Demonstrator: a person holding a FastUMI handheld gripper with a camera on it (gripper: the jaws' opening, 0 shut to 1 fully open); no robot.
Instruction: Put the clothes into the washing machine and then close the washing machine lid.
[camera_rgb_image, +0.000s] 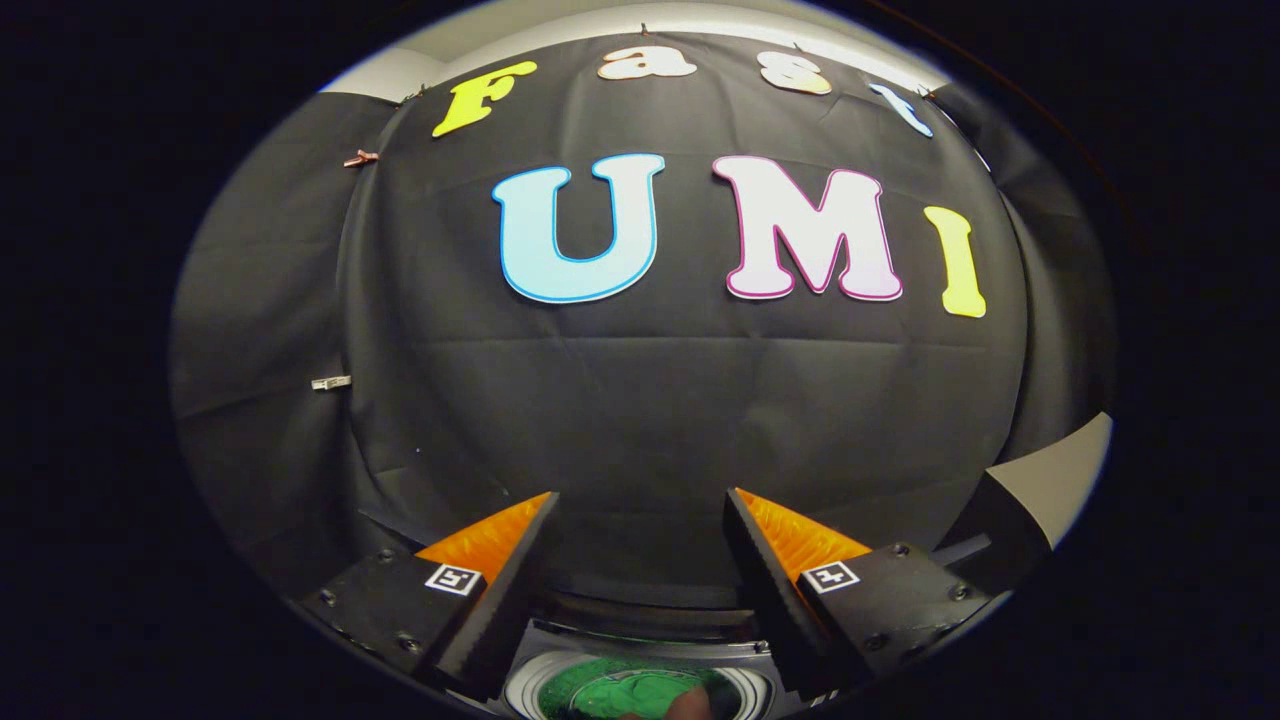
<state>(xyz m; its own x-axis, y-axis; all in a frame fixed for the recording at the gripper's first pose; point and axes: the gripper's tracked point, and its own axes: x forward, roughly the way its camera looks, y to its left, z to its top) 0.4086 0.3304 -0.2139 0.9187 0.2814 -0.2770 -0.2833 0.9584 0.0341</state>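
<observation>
- Hovering above the washing machine (640, 660), the gripper (640, 530) has its jaws spread wide, holding nothing.
- Green clothes (630, 692) lie in the drum at six o'clock, below the gap between the fingers.
- The lid, seemingly the dark edge (640, 612) just beyond, looks raised; that is uncertain.
- Risk: approaching the lid blind could make the jaws slip, or trap cloth at the rim.

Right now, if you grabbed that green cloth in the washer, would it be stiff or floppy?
Probably floppy: the green cloth lies crumpled in the washer drum. Likely light too, being small. It might slip, so pinch a fold. The gripper fingers are open above it, holding nothing.
</observation>
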